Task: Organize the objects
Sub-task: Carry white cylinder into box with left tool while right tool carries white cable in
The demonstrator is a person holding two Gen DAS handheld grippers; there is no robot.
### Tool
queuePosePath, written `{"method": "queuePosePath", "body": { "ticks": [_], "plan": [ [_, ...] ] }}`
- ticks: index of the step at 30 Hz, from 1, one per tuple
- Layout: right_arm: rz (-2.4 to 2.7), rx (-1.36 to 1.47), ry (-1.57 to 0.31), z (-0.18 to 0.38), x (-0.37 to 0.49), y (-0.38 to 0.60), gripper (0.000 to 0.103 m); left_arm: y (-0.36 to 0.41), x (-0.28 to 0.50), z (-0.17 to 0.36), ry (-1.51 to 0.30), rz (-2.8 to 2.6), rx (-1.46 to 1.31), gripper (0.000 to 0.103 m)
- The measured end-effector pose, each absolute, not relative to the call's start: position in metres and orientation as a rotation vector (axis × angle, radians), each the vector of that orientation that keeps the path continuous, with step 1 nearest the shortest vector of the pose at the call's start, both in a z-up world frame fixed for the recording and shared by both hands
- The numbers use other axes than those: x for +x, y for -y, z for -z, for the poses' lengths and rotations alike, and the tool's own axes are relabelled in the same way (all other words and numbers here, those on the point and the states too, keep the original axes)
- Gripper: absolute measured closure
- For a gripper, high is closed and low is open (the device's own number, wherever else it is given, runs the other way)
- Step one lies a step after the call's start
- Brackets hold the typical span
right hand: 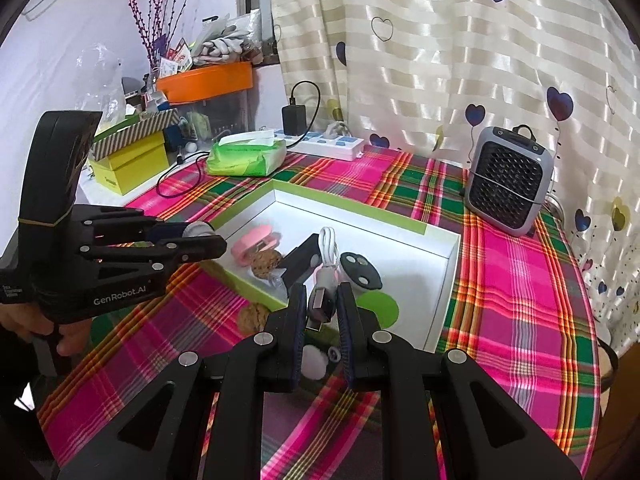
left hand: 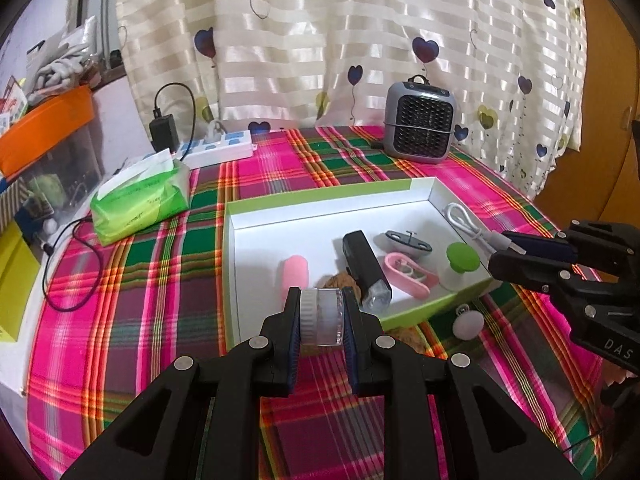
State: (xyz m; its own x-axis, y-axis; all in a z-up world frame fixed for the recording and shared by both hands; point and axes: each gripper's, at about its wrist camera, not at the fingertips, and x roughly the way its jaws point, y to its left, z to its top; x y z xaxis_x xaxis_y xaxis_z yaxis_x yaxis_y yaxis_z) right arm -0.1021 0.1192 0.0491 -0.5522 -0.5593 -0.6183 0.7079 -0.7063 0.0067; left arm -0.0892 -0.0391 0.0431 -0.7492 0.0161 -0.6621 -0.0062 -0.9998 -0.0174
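Note:
My left gripper (left hand: 322, 294) is shut on a small clear jar with a white lid (left hand: 322, 316), held just above the near edge of the white box with a green rim (left hand: 320, 194). Inside the box lie a pink roll (left hand: 296, 276), a black torch (left hand: 366, 268), a pink case (left hand: 406, 274), a grey disc (left hand: 408, 240) and a green-topped piece (left hand: 462, 258). My right gripper (right hand: 322, 288) is shut on the plug end of a white cable (right hand: 326, 240), whose loop rests in the box. The right gripper (left hand: 500, 246) shows at the box's right corner.
A white round object (left hand: 468, 324) and a walnut (right hand: 254, 316) lie on the plaid cloth outside the box. A grey heater (left hand: 420, 124), green tissue pack (left hand: 140, 200), power strip (left hand: 218, 148) and orange-lidded bin (left hand: 48, 128) stand behind and to the left.

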Motion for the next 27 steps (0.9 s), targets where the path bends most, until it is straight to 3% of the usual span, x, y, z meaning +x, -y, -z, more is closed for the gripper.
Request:
{"method": "queuePosePath", "body": {
  "ticks": [27],
  "plan": [
    [2.215,0.864,-0.371,-0.024,-0.141,-0.093,0.087,0.031,-0.146,-0.033,0.002,-2.922,-1.128,0.086]
  ]
}}
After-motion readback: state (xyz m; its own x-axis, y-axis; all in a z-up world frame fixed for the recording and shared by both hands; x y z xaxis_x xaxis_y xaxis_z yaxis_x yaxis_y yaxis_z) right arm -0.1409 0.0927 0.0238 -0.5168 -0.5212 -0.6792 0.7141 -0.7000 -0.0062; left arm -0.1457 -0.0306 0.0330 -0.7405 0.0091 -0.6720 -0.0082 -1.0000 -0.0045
